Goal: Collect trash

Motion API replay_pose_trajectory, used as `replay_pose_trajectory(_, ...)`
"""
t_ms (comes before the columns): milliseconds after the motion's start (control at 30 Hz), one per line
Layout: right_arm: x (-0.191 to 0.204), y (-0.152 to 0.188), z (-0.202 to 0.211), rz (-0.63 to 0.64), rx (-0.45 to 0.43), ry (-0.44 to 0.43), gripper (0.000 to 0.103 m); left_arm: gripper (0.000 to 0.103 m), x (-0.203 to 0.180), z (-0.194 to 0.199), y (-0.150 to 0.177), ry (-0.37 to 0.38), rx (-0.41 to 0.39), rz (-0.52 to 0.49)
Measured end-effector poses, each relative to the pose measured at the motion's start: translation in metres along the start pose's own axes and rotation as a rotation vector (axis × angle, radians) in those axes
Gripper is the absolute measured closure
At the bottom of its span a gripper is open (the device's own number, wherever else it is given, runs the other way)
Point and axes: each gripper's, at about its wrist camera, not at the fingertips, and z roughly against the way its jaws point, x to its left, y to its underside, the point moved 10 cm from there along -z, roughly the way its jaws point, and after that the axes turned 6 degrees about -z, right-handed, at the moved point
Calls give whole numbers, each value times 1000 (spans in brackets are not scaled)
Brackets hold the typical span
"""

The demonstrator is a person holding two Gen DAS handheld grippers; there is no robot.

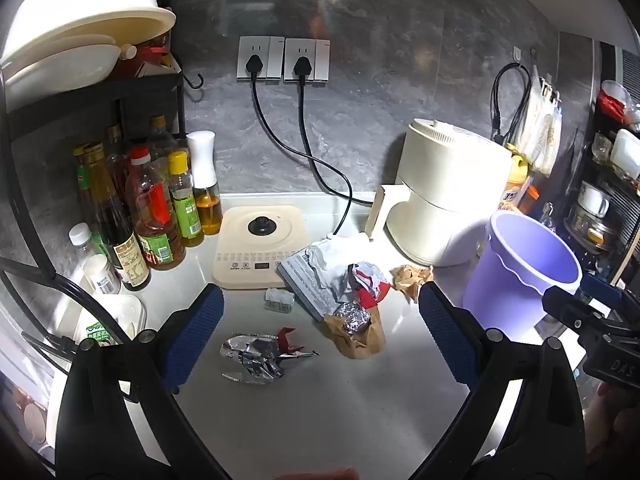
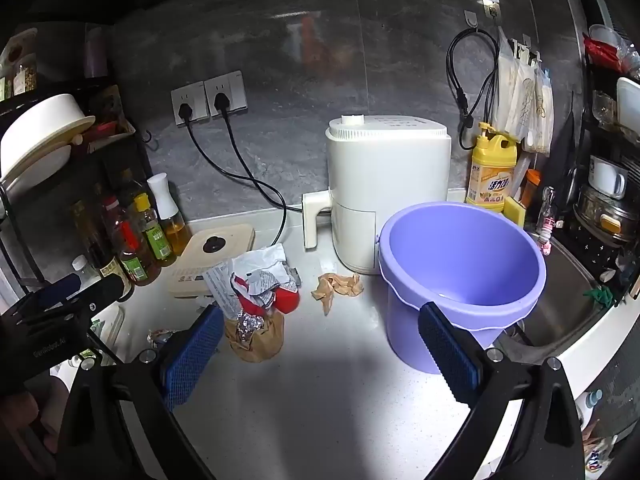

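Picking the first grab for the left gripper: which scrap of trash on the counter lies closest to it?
The crumpled silver foil wrapper, lying alone just ahead of the open left gripper. The brown paper bag and the crumpled brown paper lie farther back.

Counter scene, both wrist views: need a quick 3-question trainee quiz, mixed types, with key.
1. True or false: the purple bucket already holds the crumpled foil wrapper.
2. Which lies closest to the bucket? A) brown paper wad B) brown bag with foil ball C) foil wrapper
3. Fill in: the left gripper and right gripper both have jaws that are ____.

Key: 1 false, the wrapper lies on the counter, between the left fingers in that view; 2 A; 3 open, nothing held.
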Motion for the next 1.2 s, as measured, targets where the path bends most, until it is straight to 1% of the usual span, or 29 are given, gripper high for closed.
replay_pose_trajectory(100,4,1,-3,2,2,7,8,6,0,0,0,0,-3,0)
replay_pose_trajectory(133,4,0,0,-8,-22,-9,8,6,0,0,0,1,-4,1)
replay_pose_trajectory(200,5,0,-1,-5,-22,-9,8,6,1,0,1,2,-3,2)
replay_pose_trajectory(400,-4,-3,4,-12,-32,4,8,6,-1,0,-1,4,-4,2)
replay_pose_trajectory(433,0,0,5,-7,-37,14,8,6,-1,0,-1,5,-4,0)
replay_pose_trajectory(900,1,-3,0,-12,-36,18,8,6,-5,-2,-4,6,-3,-3)
replay_pose_trajectory(967,1,-4,0,-14,-36,18,8,6,2,-2,-1,13,-8,3)
replay_pose_trajectory(1200,0,-5,-1,-18,-47,18,8,6,5,-4,-3,16,-3,4)
